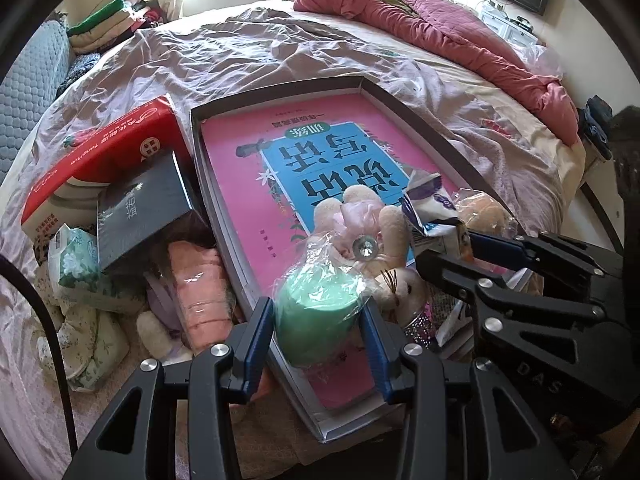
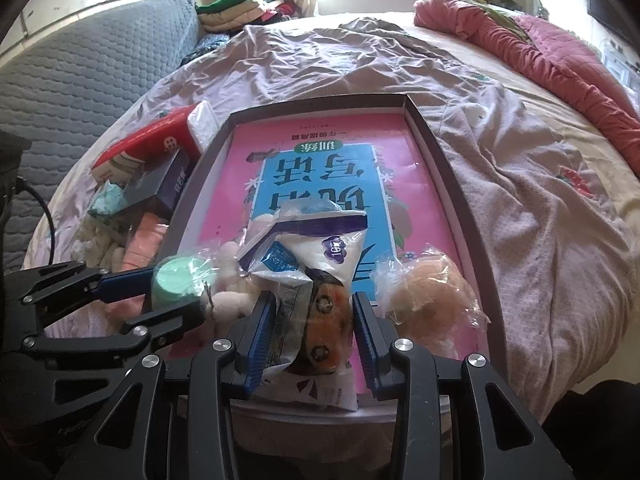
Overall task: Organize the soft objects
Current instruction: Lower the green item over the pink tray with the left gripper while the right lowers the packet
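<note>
**Both claws loaded over the box**

On the bed [image 2: 360, 64], the shallow box [image 1: 420, 120] lies directly under both claws. My left claw [image 1: 318, 320] grips the bagged green roll [image 1: 316, 312]; my right claw [image 2: 314, 320] pinches the snack packet [image 2: 316, 280], long axis pointing away.

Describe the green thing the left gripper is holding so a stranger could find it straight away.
On the bed, find the shallow grey box with a pink and blue book lying in it. At its near end the left gripper clamps a mint-green roll wrapped in clear plastic, the only green item there, beside a cream plush rabbit.
</note>
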`<state>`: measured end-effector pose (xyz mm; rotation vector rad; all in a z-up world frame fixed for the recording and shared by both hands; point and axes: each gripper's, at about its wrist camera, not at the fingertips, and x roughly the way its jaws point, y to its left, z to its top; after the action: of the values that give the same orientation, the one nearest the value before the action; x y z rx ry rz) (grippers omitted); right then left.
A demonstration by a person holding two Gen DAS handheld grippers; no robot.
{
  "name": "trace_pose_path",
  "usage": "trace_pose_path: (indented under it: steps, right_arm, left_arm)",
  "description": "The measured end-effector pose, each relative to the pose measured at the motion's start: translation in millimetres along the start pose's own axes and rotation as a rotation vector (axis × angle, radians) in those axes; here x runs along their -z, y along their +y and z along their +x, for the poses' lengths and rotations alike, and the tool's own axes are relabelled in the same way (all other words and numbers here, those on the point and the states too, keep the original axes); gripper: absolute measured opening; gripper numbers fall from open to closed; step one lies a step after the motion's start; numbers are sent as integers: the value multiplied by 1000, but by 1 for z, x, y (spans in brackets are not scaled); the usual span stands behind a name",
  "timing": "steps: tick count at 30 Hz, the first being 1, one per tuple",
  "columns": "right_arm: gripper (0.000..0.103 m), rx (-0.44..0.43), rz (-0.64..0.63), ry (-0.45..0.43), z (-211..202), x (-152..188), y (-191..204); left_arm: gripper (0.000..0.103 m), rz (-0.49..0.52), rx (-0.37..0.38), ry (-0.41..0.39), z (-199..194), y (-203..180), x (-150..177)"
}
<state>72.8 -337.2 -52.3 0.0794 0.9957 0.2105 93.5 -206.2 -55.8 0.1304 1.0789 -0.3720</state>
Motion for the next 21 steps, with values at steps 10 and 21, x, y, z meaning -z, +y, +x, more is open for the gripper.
trace_pose_path:
  steps: [10, 21]
  right_arm:
    - [41, -3, 19, -13, 9, -1, -5]
    - [47, -22, 16, -58, 0, -2, -5]
  left_arm:
    - [44, 1, 8, 2, 2, 1, -1]
    - [44, -8, 15, 8, 5, 2, -3]
